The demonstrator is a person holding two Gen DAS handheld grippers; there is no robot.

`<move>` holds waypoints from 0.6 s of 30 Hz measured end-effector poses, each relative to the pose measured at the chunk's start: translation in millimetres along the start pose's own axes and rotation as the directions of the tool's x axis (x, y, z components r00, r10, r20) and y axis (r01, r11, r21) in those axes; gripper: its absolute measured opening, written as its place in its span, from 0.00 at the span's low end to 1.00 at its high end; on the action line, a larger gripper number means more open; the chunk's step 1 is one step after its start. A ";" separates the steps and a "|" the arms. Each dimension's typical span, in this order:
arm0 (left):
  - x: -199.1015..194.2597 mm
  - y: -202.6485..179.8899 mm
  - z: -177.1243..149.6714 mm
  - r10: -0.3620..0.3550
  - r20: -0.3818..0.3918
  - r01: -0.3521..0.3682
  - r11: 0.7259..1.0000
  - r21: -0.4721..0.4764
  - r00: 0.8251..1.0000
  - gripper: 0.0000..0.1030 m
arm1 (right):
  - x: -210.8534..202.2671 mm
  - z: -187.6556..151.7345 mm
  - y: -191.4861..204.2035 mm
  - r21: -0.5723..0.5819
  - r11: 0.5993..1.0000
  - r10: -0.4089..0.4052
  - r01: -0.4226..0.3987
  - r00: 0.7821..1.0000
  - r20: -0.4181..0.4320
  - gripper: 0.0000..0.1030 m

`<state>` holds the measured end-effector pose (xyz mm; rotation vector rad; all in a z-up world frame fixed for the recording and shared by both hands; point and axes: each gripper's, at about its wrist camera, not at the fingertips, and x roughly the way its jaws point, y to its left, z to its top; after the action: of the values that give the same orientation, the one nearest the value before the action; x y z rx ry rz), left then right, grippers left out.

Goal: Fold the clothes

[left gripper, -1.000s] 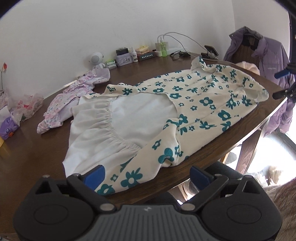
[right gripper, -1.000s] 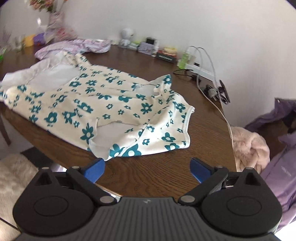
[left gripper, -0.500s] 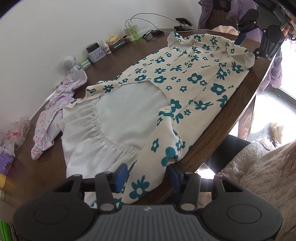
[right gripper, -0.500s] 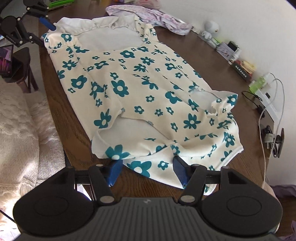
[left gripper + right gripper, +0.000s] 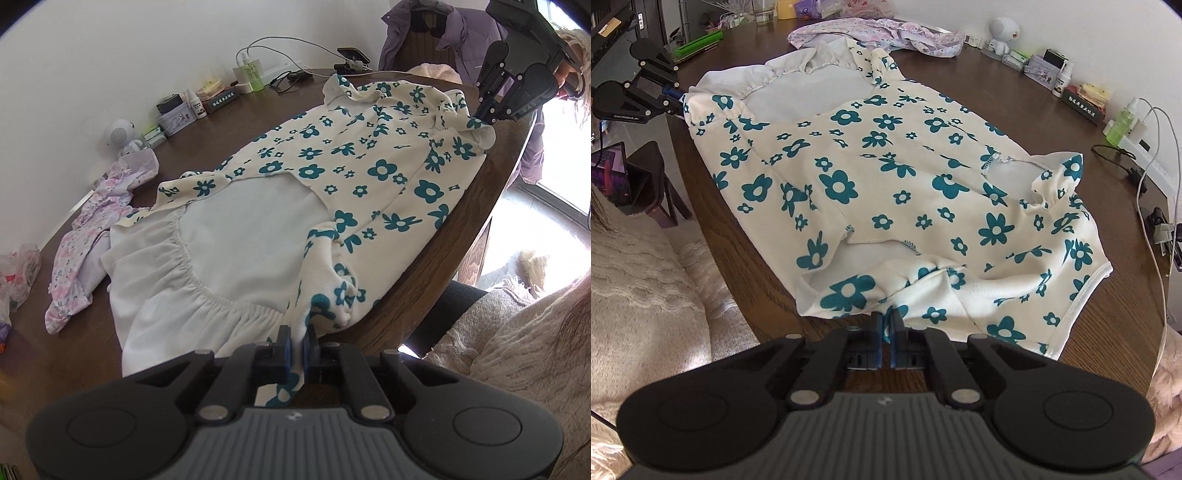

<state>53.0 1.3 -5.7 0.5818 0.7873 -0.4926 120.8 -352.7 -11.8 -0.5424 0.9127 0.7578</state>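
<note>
Both jaws pinching floral dress (image 5: 369, 173) edges, pinched hems hidden

box labels (image 5: 1086, 104) unreadable, purple jacket (image 5: 461, 33) cropped

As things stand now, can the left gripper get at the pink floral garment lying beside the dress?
Probably not yet. The left gripper, jaws shut, is pinching the flowered dress at the table's near edge. The pink floral garment lies uncovered, but reaching it means releasing first.
</note>
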 end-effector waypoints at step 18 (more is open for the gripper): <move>-28.9 50.6 36.8 0.109 0.117 -0.118 0.990 0.080 0.987 0.03 | -32.7 7.8 9.3 0.096 0.994 -0.058 0.054 0.998 0.039 0.01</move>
<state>84.8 20.4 52.4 0.6699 0.6244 -0.4519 104.7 -352.8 19.1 -0.4647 0.8868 0.6697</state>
